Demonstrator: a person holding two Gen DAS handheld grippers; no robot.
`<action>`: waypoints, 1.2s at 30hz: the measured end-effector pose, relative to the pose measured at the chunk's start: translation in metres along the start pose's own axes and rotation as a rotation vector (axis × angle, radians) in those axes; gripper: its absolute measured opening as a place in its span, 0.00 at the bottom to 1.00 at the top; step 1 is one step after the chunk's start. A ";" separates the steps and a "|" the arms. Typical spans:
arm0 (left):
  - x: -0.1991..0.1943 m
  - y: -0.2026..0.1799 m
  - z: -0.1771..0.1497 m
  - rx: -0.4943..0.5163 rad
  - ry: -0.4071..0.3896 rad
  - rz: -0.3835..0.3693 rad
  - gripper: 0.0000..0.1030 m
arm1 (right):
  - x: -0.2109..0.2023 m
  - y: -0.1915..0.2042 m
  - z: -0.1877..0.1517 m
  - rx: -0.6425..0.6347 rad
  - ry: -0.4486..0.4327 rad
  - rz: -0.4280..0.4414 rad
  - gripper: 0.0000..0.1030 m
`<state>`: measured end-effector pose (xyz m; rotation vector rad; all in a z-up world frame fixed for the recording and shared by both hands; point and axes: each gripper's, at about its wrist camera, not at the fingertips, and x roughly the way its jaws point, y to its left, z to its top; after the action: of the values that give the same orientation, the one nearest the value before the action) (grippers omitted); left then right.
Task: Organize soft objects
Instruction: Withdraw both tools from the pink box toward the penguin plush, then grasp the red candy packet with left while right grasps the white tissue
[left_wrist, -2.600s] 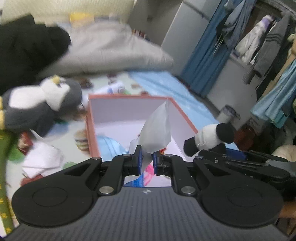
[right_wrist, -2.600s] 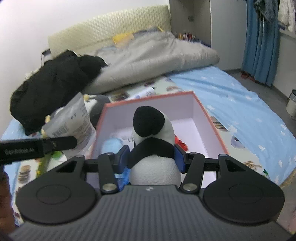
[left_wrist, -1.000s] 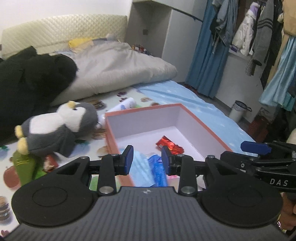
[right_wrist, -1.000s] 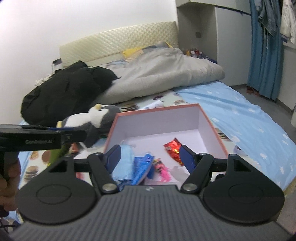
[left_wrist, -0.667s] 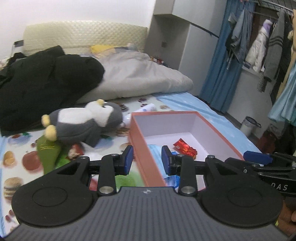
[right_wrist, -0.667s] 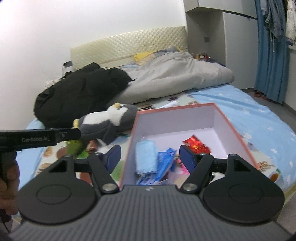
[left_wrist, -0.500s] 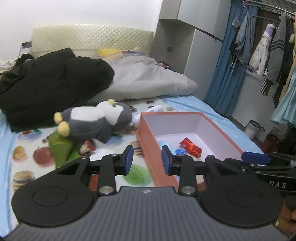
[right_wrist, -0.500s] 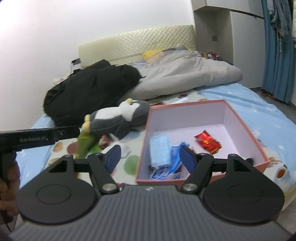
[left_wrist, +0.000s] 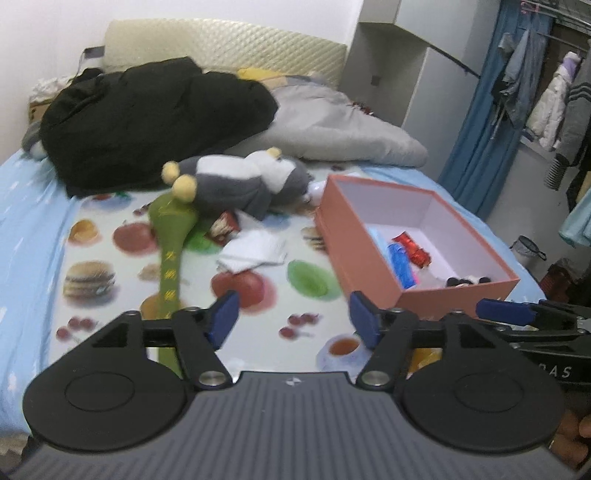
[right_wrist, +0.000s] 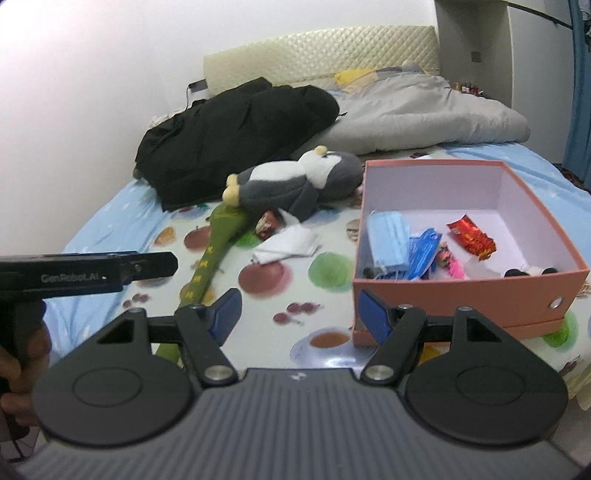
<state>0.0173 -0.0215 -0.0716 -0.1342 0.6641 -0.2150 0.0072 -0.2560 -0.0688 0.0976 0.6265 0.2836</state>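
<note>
Both jaws gaping empty, the left gripper (left_wrist: 293, 319), lettered "GenRobot.AI", and right gripper (right_wrist: 300, 313) are hovering before the rectangular pink cardboard box (right_wrist: 443, 295) holding crinkly packets.

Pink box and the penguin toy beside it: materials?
Pink box: looks like rigid matte cardboard, with straight thin walls, crisp corners and a white lining. Penguin toy: plush fabric, fuzzy nap, rounded stuffed body sagging on the bed. Filling not visible.
</note>
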 end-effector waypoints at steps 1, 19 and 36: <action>-0.001 0.003 -0.004 -0.005 0.005 0.007 0.76 | 0.001 0.002 -0.002 -0.001 0.006 0.003 0.70; 0.041 0.063 0.010 -0.053 -0.025 0.141 0.92 | 0.054 0.036 -0.001 -0.091 0.054 0.043 0.70; 0.185 0.118 0.052 -0.037 0.041 0.100 0.78 | 0.198 0.044 0.012 -0.194 0.098 0.063 0.70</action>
<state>0.2096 0.0516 -0.1639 -0.1321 0.7140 -0.1097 0.1566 -0.1562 -0.1630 -0.0839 0.6908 0.4103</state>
